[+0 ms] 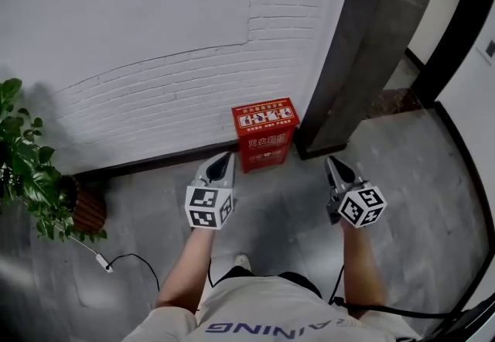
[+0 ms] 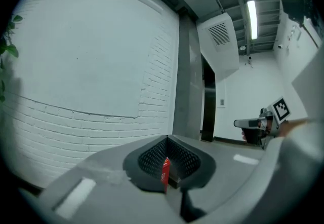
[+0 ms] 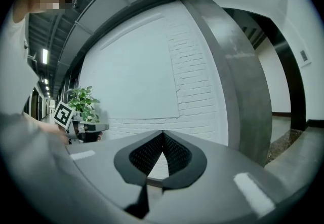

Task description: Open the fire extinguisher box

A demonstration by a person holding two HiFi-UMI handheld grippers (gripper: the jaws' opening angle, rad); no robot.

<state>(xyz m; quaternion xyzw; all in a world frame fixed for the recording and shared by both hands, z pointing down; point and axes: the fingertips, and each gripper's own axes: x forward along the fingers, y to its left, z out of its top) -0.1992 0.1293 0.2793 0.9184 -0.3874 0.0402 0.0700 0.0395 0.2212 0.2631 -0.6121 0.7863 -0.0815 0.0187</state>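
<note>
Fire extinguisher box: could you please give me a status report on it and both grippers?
Left gripper and right gripper shut, empty. Fire extinguisher box closed, untouched, on floor against brick wall, ahead of both. Nothing in the way.

1 red fire extinguisher box [image 1: 265,133], 1 left tongs [image 1: 227,156], 1 right tongs [image 1: 331,162], 1 potted plant [image 1: 29,172].

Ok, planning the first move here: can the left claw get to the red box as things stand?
Probably yes. The left claw points at the red box, which stands against the wall with only floor before it; nothing blocks the way.
</note>
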